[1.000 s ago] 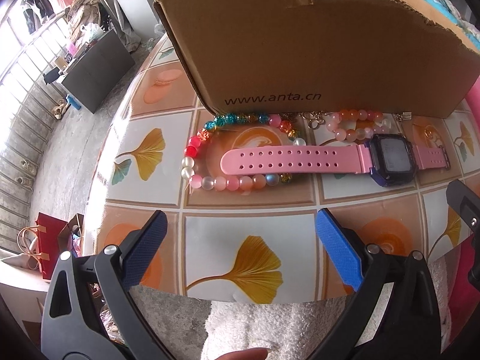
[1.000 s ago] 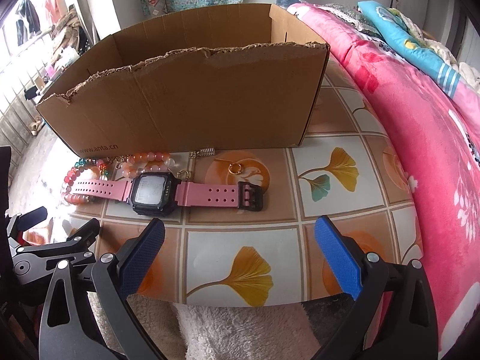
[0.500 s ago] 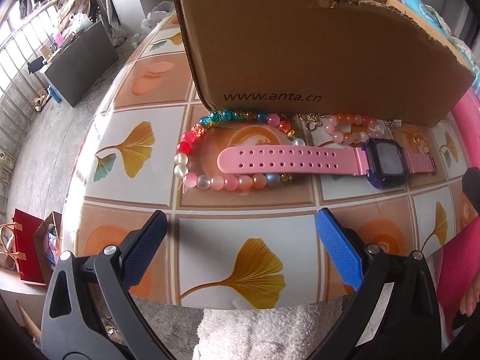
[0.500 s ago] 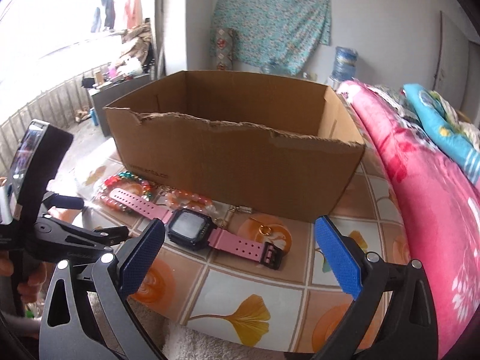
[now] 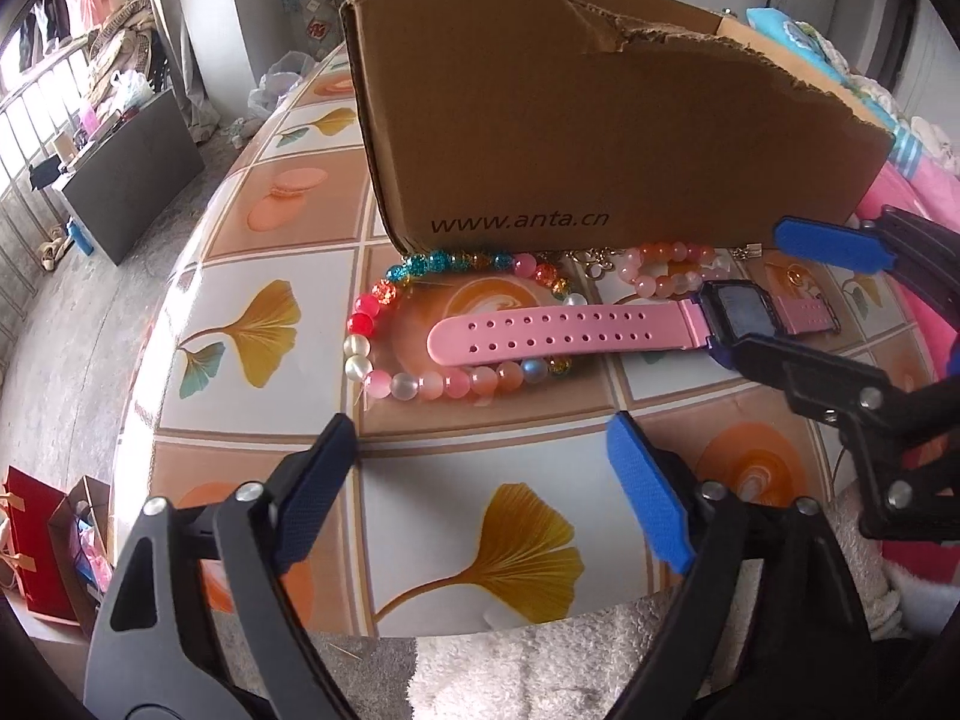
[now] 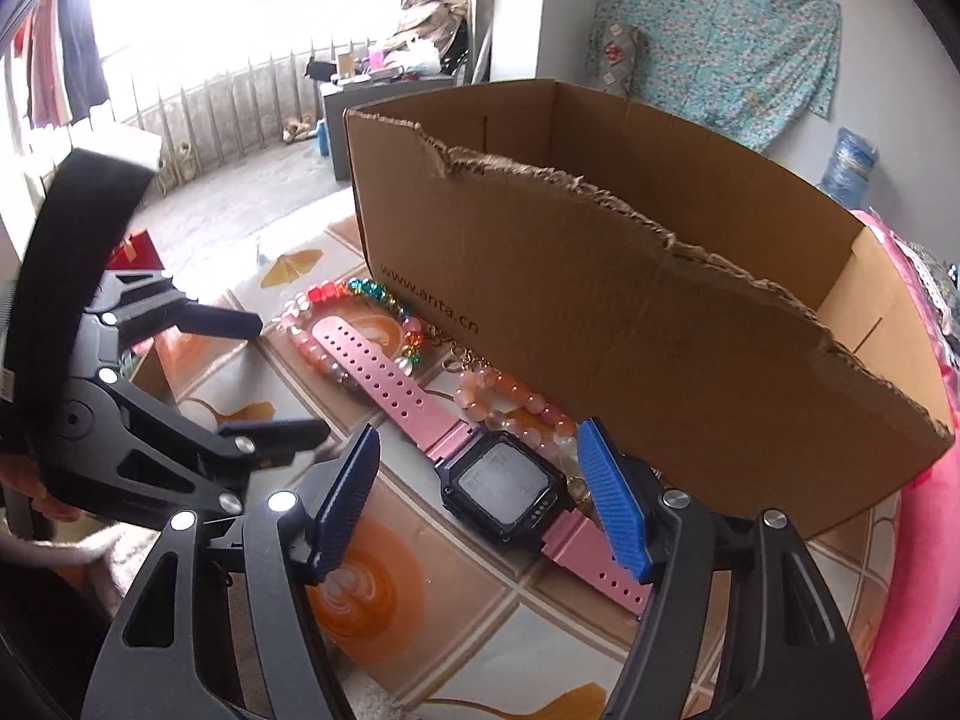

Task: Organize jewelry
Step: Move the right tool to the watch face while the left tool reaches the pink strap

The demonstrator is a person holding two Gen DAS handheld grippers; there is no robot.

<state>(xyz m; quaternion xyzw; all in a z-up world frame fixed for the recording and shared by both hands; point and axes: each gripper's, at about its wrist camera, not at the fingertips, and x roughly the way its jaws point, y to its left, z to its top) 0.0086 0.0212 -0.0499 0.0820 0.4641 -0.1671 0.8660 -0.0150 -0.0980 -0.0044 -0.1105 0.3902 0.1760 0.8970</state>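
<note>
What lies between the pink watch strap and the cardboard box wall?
In the left wrist view, part of the multicoloured bead bracelet and a small pink-orange bead bracelet lie between pink watch strap and cardboard box.

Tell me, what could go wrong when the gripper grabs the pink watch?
1. The right gripper is closing around the watch, whose strap lies over the colourful bead bracelet, so lifting may drag the beads along.
2. The pink bead bracelet sits right beside the watch and could get pinched too.
3. The cardboard box stands close; a finger might bump it.
</note>
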